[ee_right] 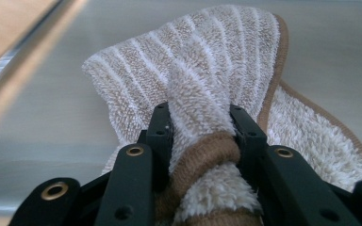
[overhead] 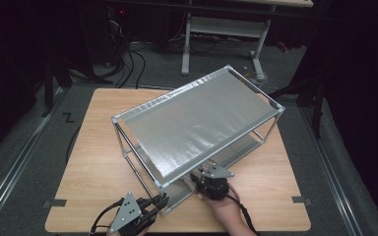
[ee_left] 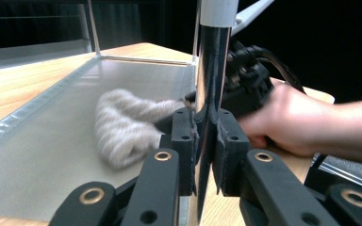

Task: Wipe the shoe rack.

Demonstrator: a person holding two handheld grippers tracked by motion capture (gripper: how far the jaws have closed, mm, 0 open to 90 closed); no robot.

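From above, a metal rack (overhead: 197, 123) stands askew on the worktop (overhead: 93, 162), its long axis running from near left to far right; the left tool (overhead: 158, 202) clamps the near corner post. Left gripper view: jaws pinch the post (ee_left: 210, 89); a towel (ee_left: 122, 127) lies on the lower shelf (ee_left: 37, 160). Right gripper view: the right tool (ee_right: 200, 125) pinches a bunched fold of the towel.
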